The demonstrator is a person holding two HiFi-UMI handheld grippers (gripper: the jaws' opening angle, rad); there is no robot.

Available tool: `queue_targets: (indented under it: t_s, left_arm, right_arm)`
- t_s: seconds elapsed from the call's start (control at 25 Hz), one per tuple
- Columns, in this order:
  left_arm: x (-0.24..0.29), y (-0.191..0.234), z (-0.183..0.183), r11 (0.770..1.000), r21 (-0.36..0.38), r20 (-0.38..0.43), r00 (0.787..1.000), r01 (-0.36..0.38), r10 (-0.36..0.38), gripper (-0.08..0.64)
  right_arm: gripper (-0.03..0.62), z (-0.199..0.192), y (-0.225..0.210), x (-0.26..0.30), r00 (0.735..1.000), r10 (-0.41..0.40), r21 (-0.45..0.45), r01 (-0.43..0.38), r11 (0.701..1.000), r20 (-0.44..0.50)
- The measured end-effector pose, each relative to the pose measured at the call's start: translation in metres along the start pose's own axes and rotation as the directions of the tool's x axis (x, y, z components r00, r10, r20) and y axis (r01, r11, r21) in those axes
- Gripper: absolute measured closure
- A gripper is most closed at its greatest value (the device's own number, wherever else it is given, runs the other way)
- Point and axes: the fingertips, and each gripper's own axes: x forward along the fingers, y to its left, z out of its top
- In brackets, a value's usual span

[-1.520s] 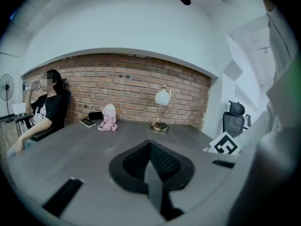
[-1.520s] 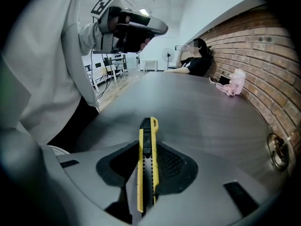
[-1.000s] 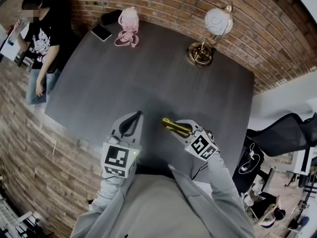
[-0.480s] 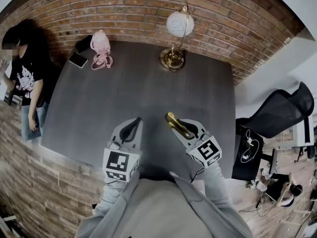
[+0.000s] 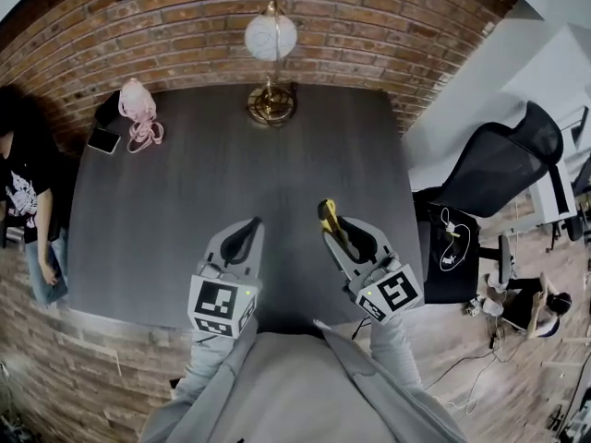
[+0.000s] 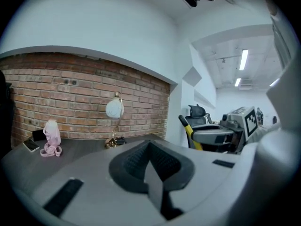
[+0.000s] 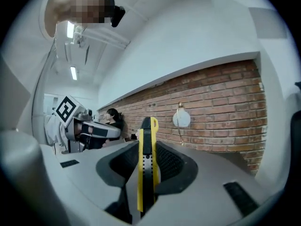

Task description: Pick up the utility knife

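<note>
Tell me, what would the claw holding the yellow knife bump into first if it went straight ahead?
Probably the brick wall, close beside the lamp. The right claw, holding the utility knife, points nearly level; depth is unclear.

Utility knife (image 7: pixel 145 173), yellow with black slider track.
Clamped on edge between right gripper (image 5: pixel 337 236) jaws, yellow tip protruding beyond them.

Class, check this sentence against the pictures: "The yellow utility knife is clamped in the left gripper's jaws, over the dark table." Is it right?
Not quite. The utility knife is clamped in the right gripper, not the left. The right gripper view shows the jaws closed on its yellow body. The left gripper has its jaws together with nothing between them. The rest stands: the knife is held over the dark table.
</note>
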Motion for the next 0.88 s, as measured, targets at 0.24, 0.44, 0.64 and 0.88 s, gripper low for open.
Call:
queue_targets:
  t_s: [0.24, 0.44, 0.64, 0.88]
  left_arm:
    - [0.016, -0.022, -0.002, 0.998, -0.01, -0.008, 0.999, 0.054, -0.054, 0.54]
    - [0.022, -0.031, -0.002, 0.997, -0.016, -0.012, 0.997, 0.073, -0.073, 0.54]
    - [0.024, -0.034, -0.003, 0.997, -0.018, -0.012, 0.997, 0.074, -0.074, 0.54]
    - [0.023, -0.031, 0.0, 0.998, -0.018, -0.006, 0.998, 0.065, -0.065, 0.54]
  right_arm:
    - [0.465, 0.013, -0.024, -0.036, 0.986, -0.142, 0.076, 0.136, 0.988, 0.083]
    - [0.465, 0.017, -0.038, -0.054, 0.968, -0.219, 0.136, 0.202, 0.97, 0.126]
    - [0.465, 0.017, -0.045, -0.062, 0.956, -0.253, 0.178, 0.226, 0.958, 0.148]
    - [0.465, 0.021, -0.045, -0.061, 0.953, -0.252, 0.204, 0.216, 0.955, 0.167]
